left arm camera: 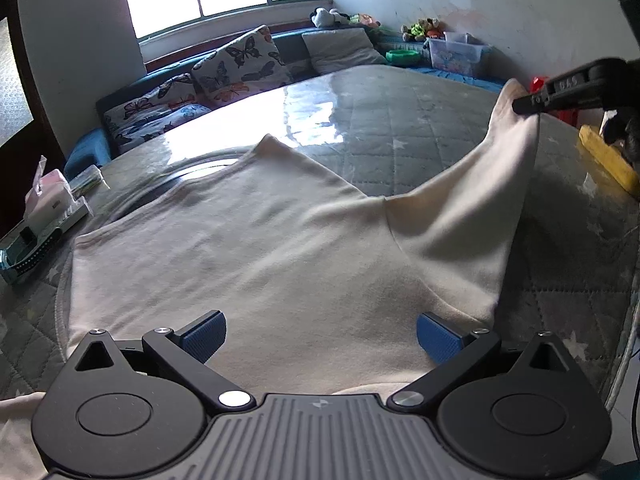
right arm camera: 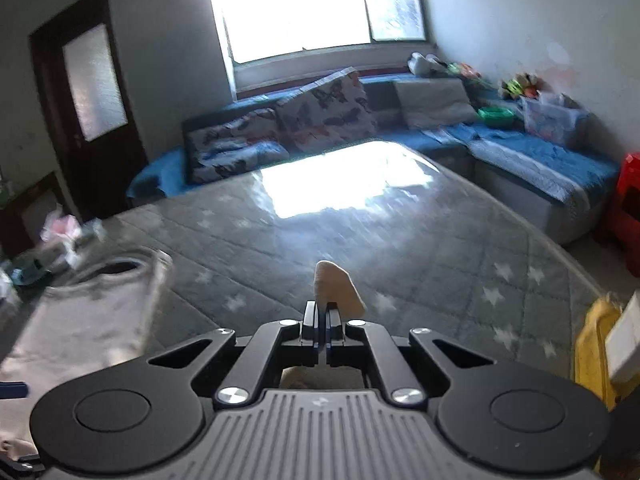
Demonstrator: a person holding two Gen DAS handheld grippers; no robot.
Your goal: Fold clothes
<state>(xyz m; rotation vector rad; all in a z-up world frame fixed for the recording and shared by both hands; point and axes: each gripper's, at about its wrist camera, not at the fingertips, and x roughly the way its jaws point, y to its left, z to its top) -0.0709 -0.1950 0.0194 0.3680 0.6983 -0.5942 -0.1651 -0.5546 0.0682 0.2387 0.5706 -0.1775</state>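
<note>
Daylight from a wide window glares off the grey star-quilted tabletop (left arm camera: 420, 136), where a cream shirt (left arm camera: 248, 248) lies spread flat with its neck hole toward the far left. Right tongs (right arm camera: 322, 312) are clamped tight on the tip of the shirt's right sleeve (left arm camera: 480, 200), a nub of cloth poking out past the pads, and the sleeve hangs lifted off the surface in a slanting drape. Left tongs (left arm camera: 320, 332) hover wide apart just above the near hem, gripping nothing. To do this step well, I judge the sleeve should be carried across the body in a low arc and laid flat over the chest, while the left side pins the cloth so the body does not drag along. Nearby, a tissue pack (left arm camera: 48, 200) and small clutter sit at the left edge, and a yellow object (left arm camera: 608, 160) lies at the right edge, near the raised sleeve; neither blocks an inward fold.
</note>
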